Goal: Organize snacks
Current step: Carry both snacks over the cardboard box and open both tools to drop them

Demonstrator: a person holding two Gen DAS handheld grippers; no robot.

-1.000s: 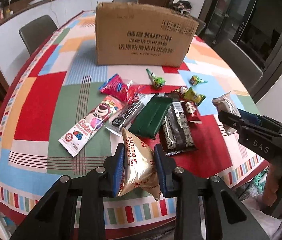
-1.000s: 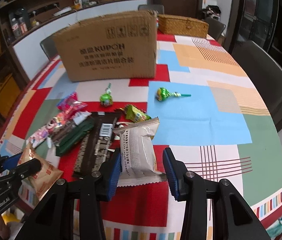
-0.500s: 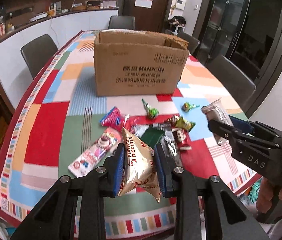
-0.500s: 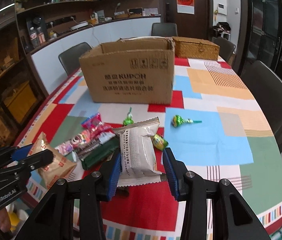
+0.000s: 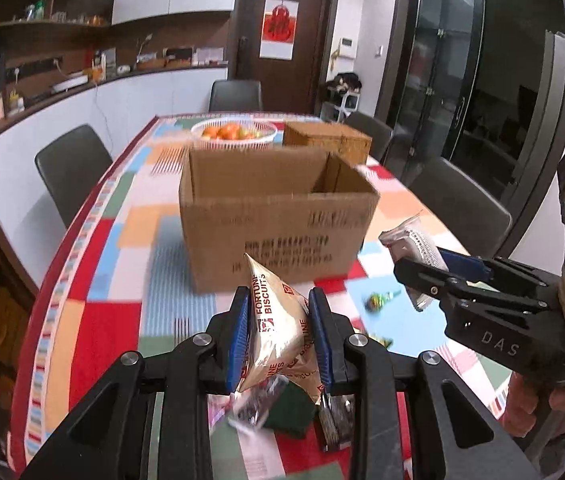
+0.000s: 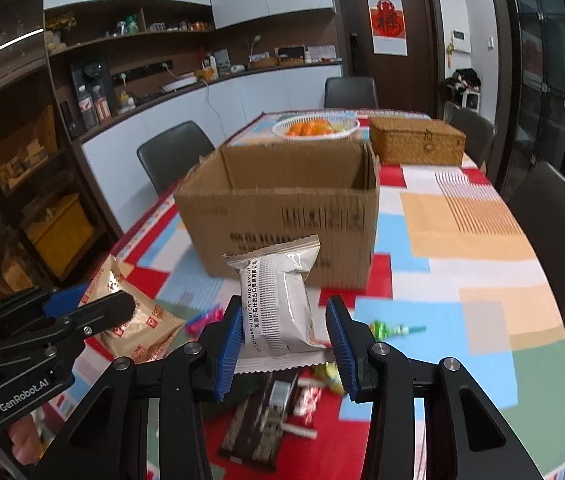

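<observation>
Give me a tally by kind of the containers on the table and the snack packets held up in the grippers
Cardboard boxes: 1, the open cardboard box
Woven baskets: 1, the lidded wicker basket
Fruit bowls: 1, the white bowl
Held snack packets: 2, the gold biscuit packet in the left gripper and the silver packet in the right gripper
Total: 5

The fortune biscuits bag (image 5: 278, 336) was shiny gold foil, all crinkled. The silver snack pack (image 6: 282, 304) was smooth and glossy, with zigzag sealed ends. The left gripper (image 5: 278, 336) and right gripper (image 6: 284, 346) were matt black plastic with ribbed blue pads (image 6: 228, 346) and small metal screws. The cardboard box (image 6: 282, 216) was rough, dull brown paper. A cloth in bright squares covered the table (image 6: 462, 240). At the far edge sat a woven basket box (image 6: 416, 140).
</observation>
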